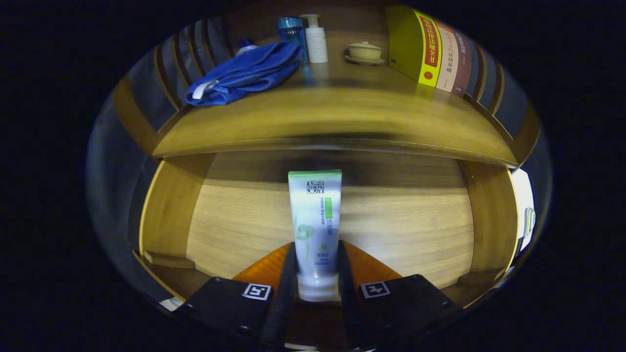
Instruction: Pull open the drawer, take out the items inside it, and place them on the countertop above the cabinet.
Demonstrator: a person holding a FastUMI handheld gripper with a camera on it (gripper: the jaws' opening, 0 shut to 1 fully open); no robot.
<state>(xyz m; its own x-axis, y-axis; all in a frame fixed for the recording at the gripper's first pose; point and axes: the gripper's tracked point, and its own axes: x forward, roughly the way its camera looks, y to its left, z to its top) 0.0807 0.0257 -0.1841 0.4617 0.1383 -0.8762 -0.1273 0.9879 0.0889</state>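
Both jaws of the gripper (317,274) press narrowly on the tube (315,230), over the open drawer (234,225).

Dim, warm light; tabletop (337,110) casts shadow into drawer (391,215); fisheye bends edges; slight blur throughout.

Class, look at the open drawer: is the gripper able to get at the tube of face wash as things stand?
Probably yes. The gripper already has the face wash tube between its fingers, both seemingly pressed against its lower end near the cap, with nothing else in the drawer crowding it.
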